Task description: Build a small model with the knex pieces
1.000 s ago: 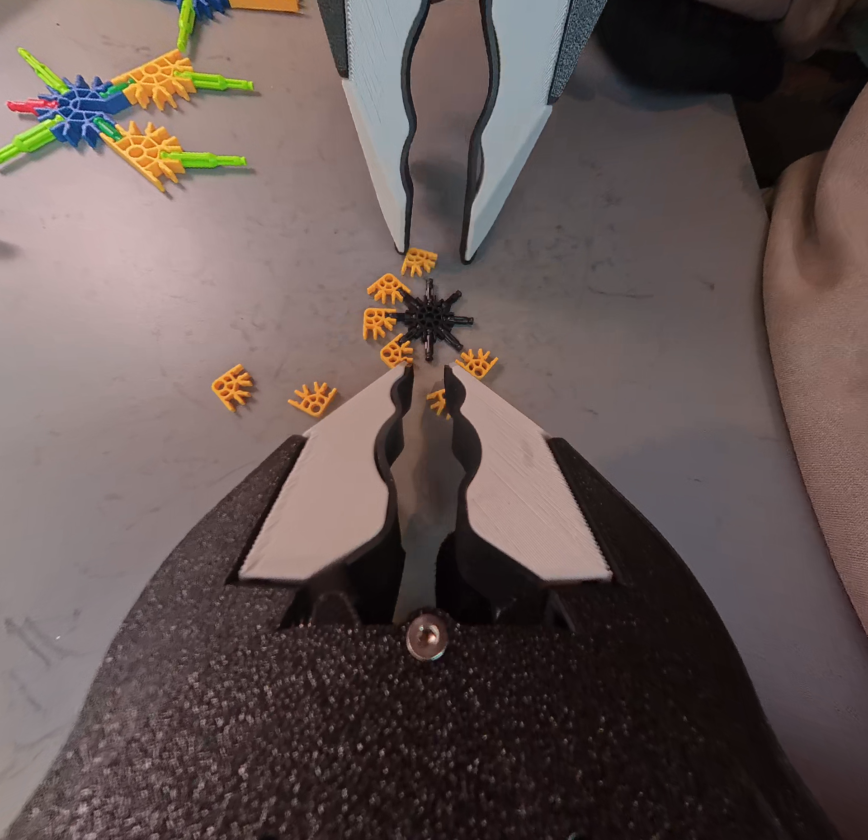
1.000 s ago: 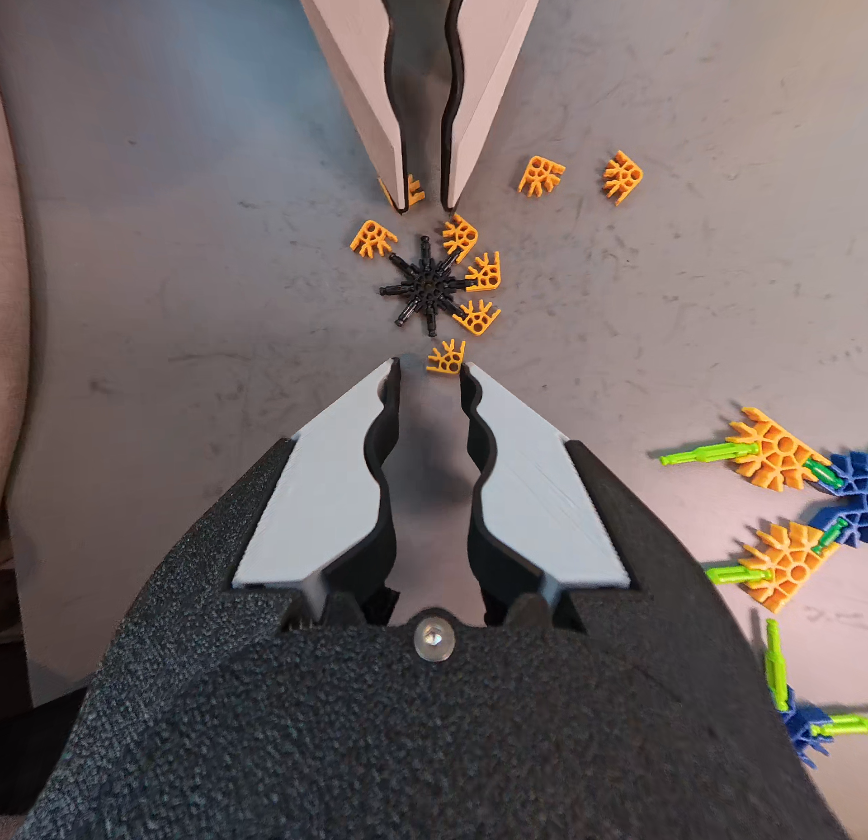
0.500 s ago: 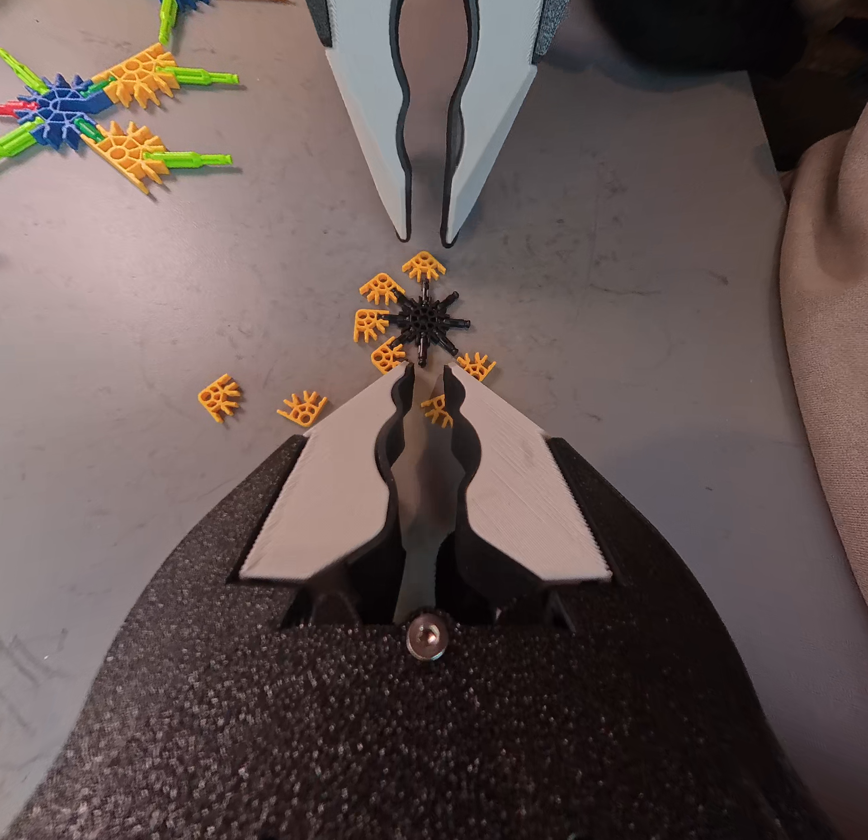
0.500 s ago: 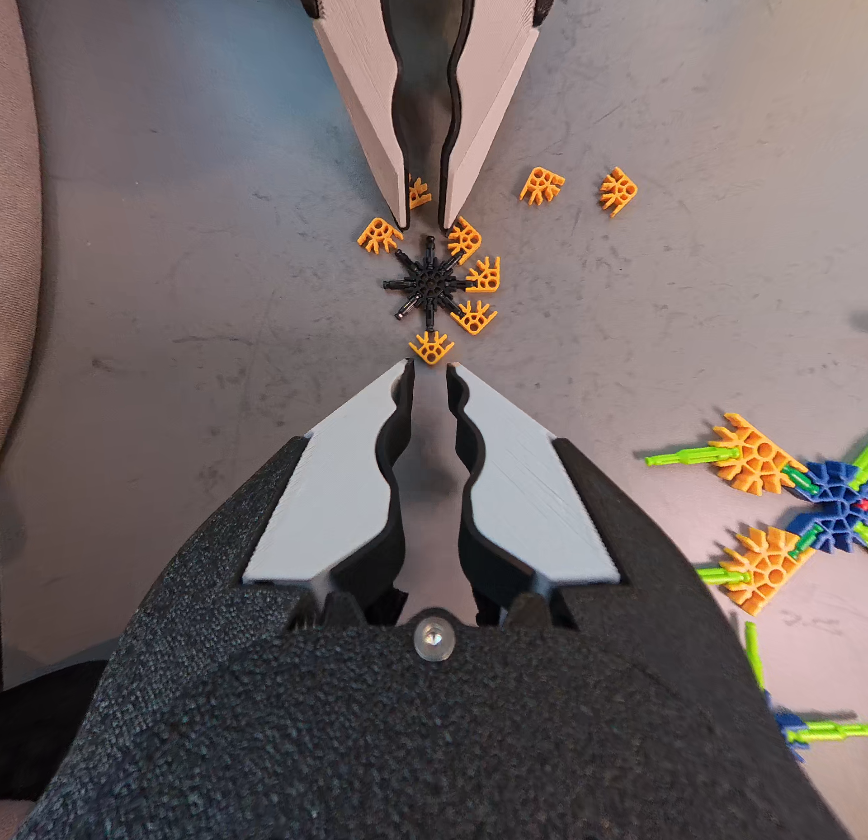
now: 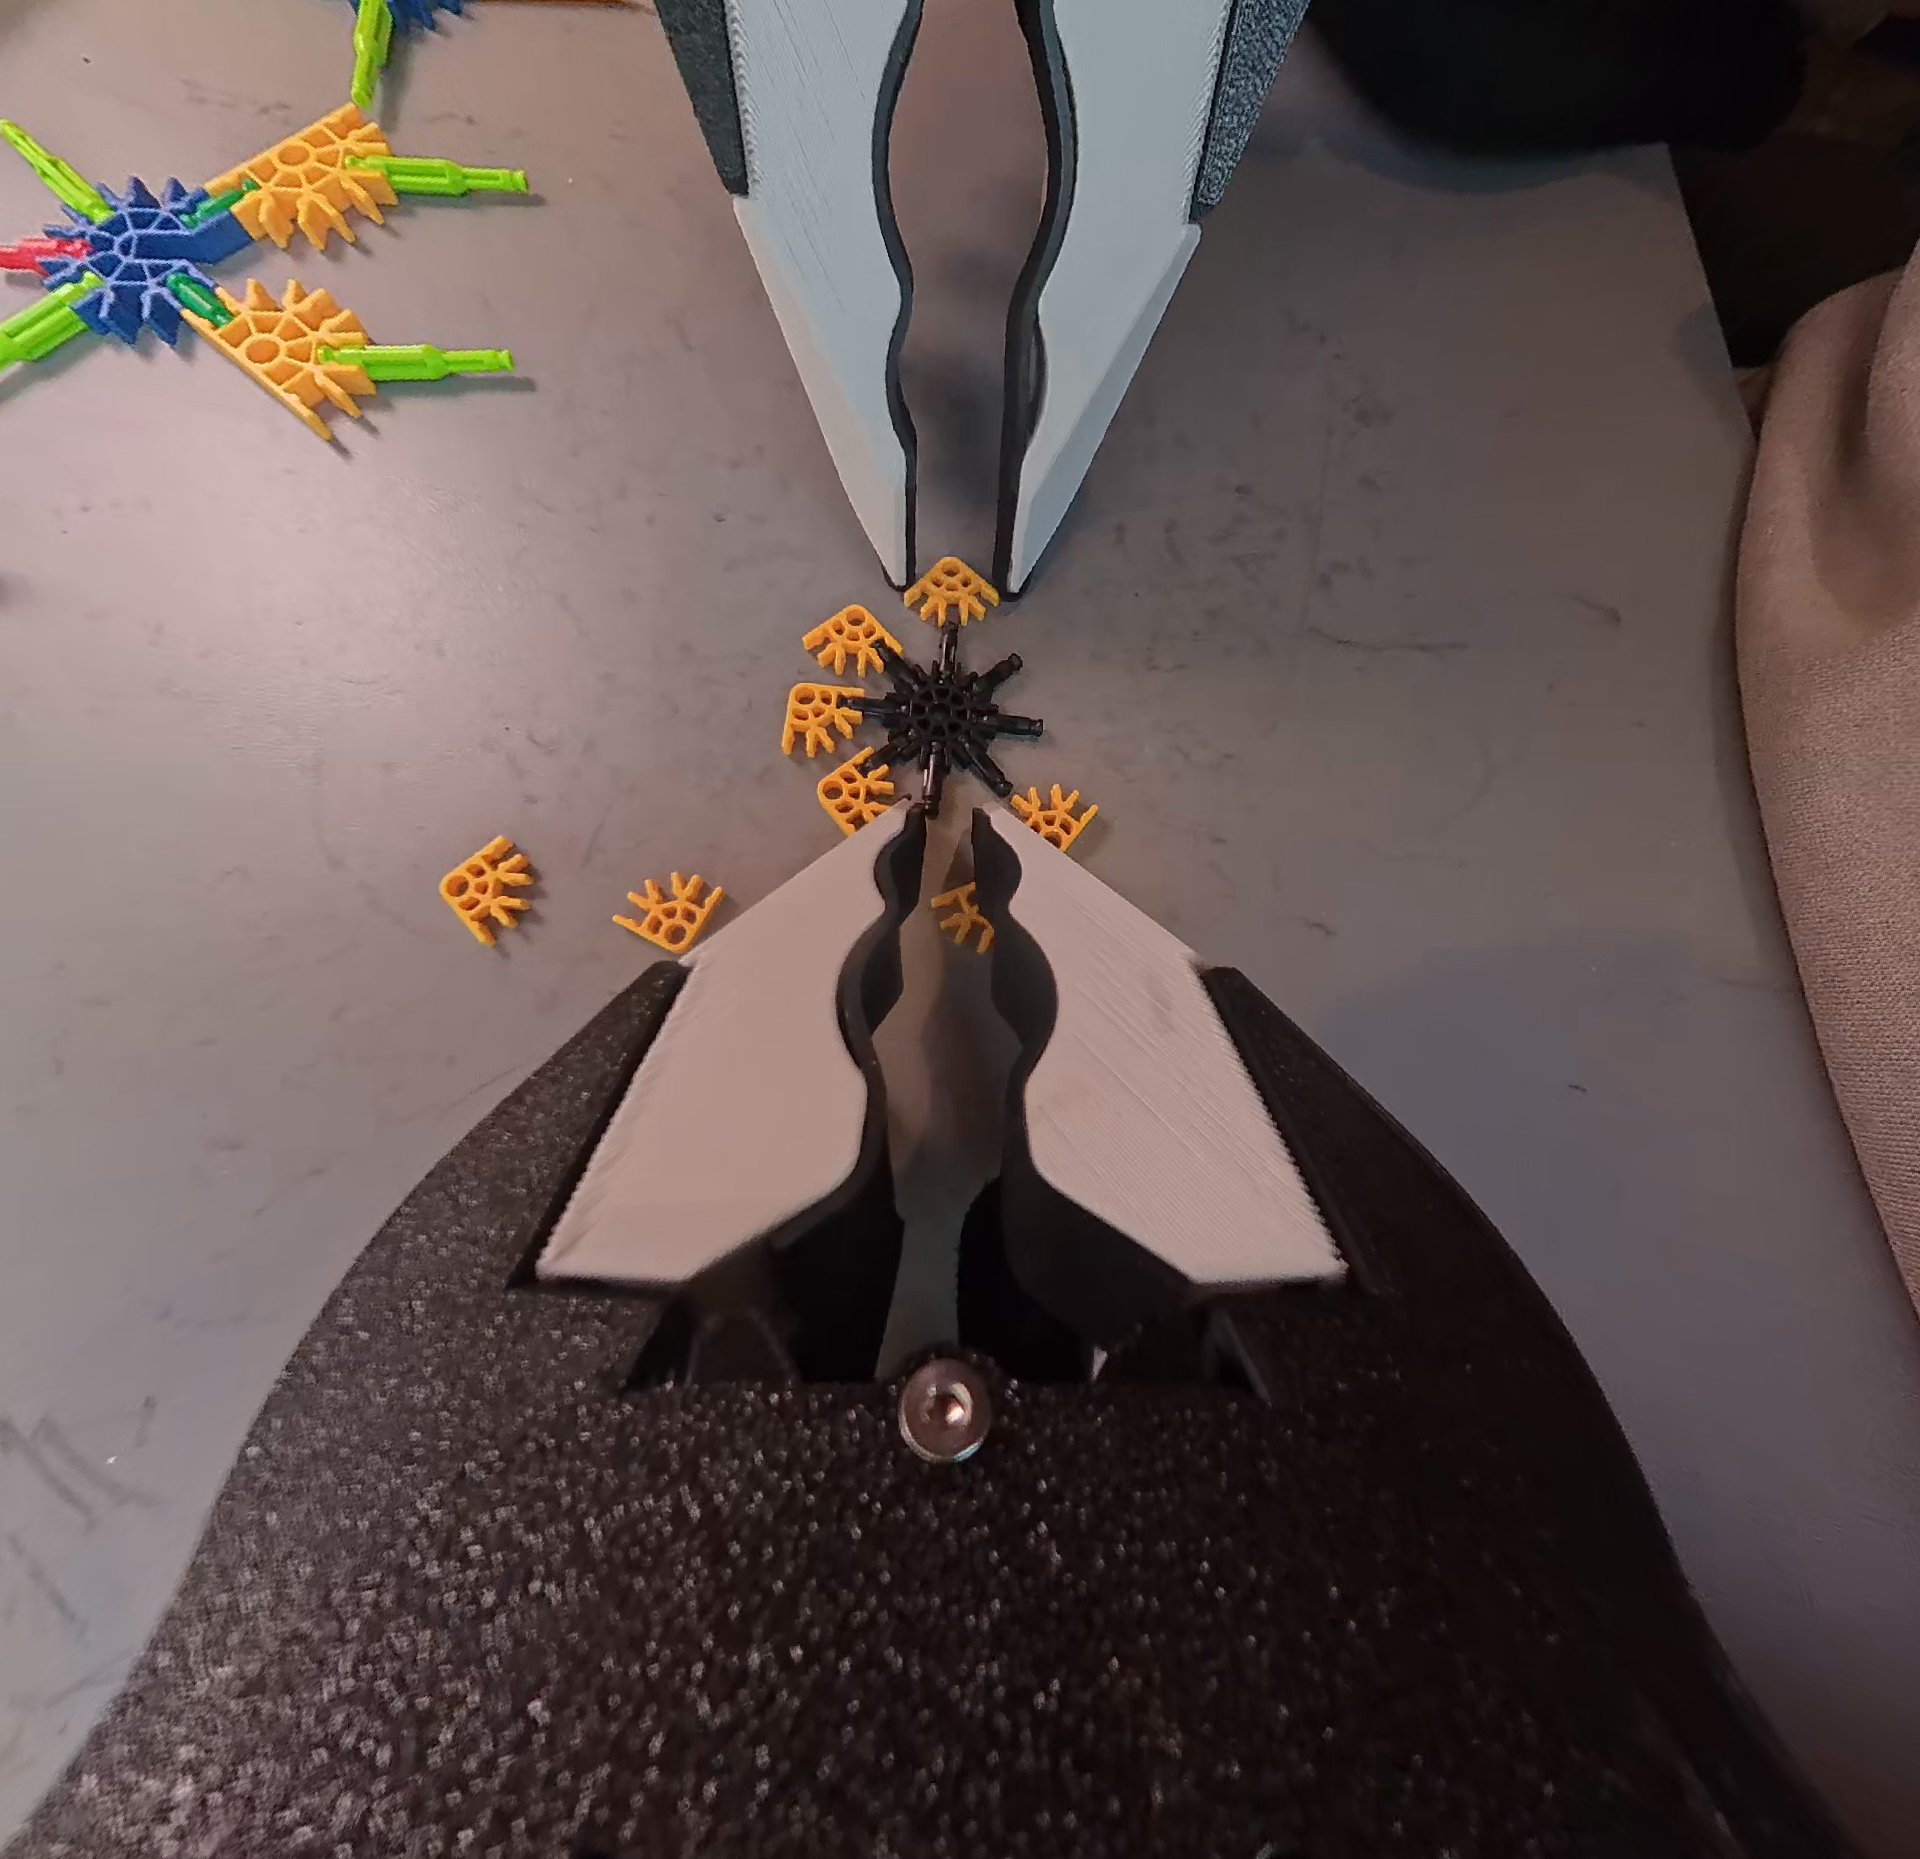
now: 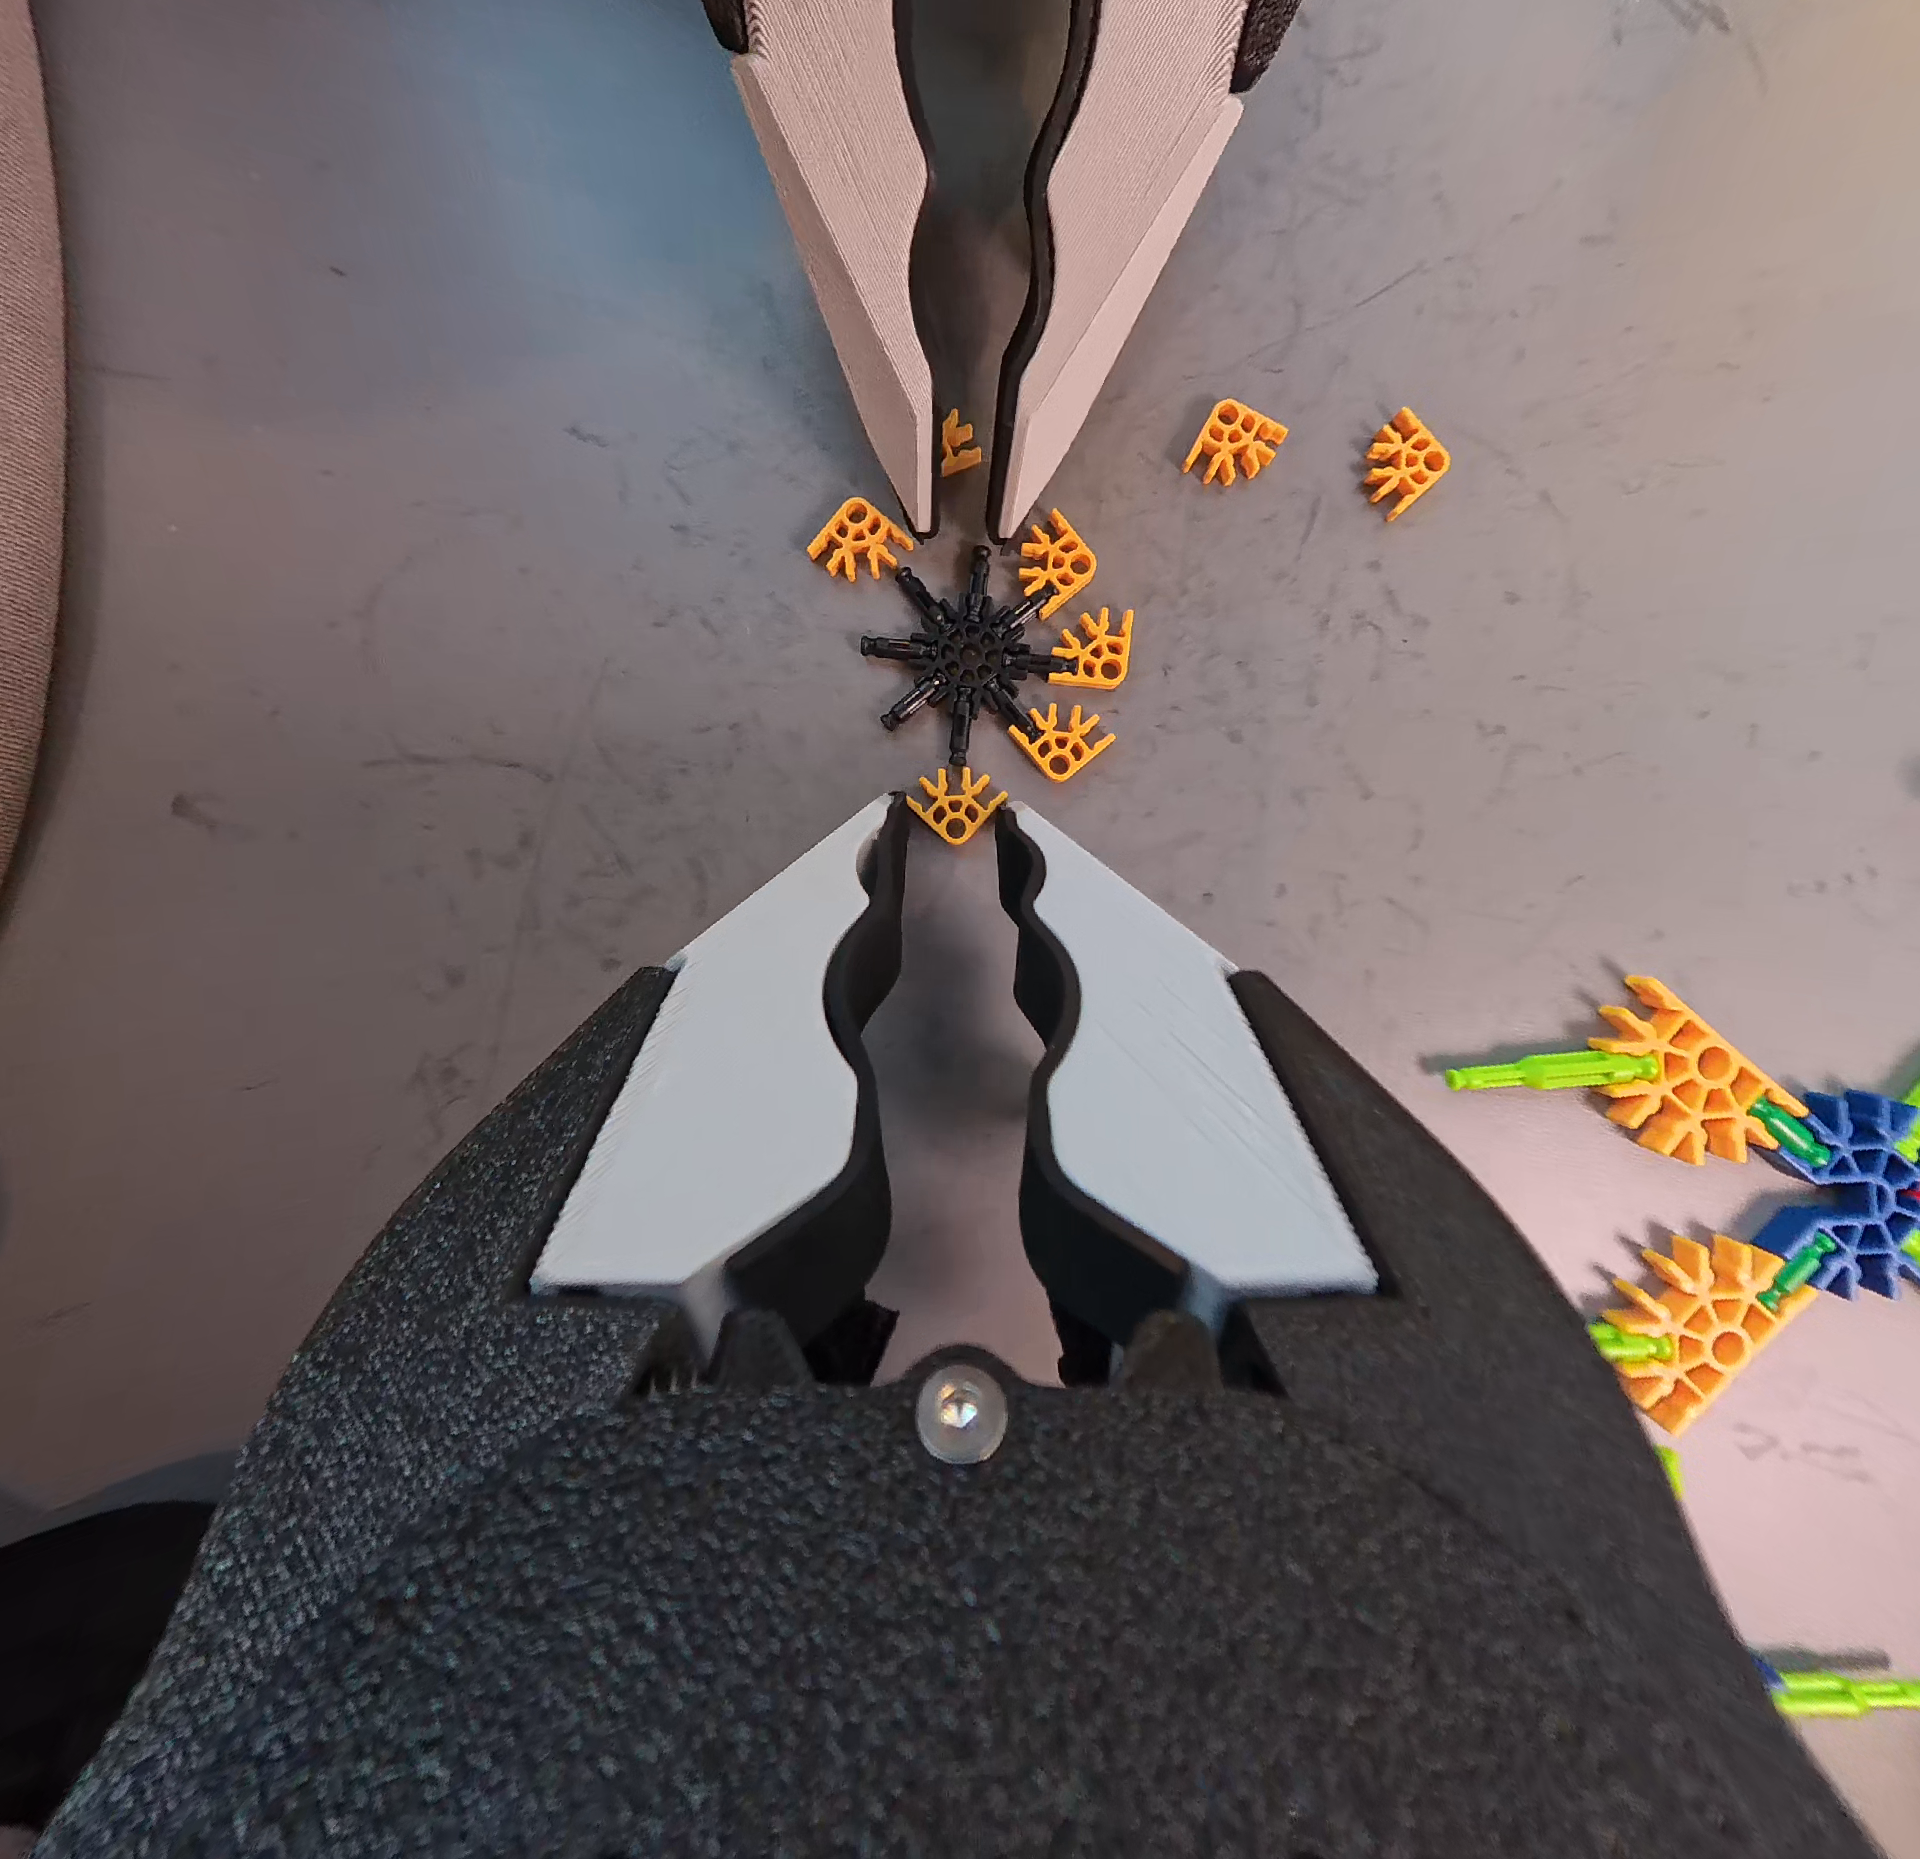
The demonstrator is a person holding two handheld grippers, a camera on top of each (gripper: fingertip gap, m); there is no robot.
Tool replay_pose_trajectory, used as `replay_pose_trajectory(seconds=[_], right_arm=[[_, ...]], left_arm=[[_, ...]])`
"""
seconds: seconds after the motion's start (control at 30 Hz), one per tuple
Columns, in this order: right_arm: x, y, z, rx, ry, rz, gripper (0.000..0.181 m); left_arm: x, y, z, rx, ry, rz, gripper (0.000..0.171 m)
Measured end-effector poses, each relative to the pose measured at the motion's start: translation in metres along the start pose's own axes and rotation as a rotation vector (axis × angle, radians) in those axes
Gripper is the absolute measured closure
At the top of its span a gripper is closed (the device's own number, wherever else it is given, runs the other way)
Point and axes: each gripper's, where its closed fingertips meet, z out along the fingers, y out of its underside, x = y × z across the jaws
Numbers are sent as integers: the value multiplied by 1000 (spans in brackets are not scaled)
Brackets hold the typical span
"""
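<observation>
A black hub with several spokes (image 5: 943, 713) (image 6: 966, 656) lies flat on the grey table, with small orange connectors (image 6: 1096, 651) around it. My right gripper (image 6: 948, 808) (image 5: 956, 581) is open by a narrow gap. One orange connector (image 6: 956, 814) (image 5: 951, 594) sits at its tips, corner in the gap, slot facing a spoke end. My left gripper (image 5: 948, 815) (image 6: 961, 534) faces it from the hub's other side, narrowly open and empty, with its tips at a spoke end. Another orange connector (image 5: 961, 916) lies on the table below its fingers.
Two loose orange connectors (image 5: 486, 887) (image 5: 670, 905) lie to one side. Blue, orange and green built assemblies (image 5: 156, 251) (image 6: 1766, 1186) lie farther off. Beige cloth (image 5: 1849, 770) hangs past the table edge, with something dark (image 5: 1507, 43) beyond it. Across from one pair of fingers to the other is roughly 6 centimetres.
My right gripper narrowed its jaws and moved forward until the orange connector sat at its tips, closer to the hub's spoke. My left gripper edged nearer the hub.
</observation>
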Motion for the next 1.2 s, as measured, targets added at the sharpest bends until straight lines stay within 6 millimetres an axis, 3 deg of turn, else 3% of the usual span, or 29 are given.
replay_pose_trajectory(seconds=[0.57,0.9,0.93,1.2], right_arm=[[2,1,0,14,-5,27,166],[11,-1,-7,32,22,97,168],[11,-2,-7,37,28,97,180],[9,-1,-6,19,32,74,175]], left_arm=[[-2,-1,5,-29,-59,41,169],[-3,-3,7,-54,-69,-57,169],[-4,-3,7,-55,-71,-68,169],[-3,-3,7,-59,-65,-124,169]])
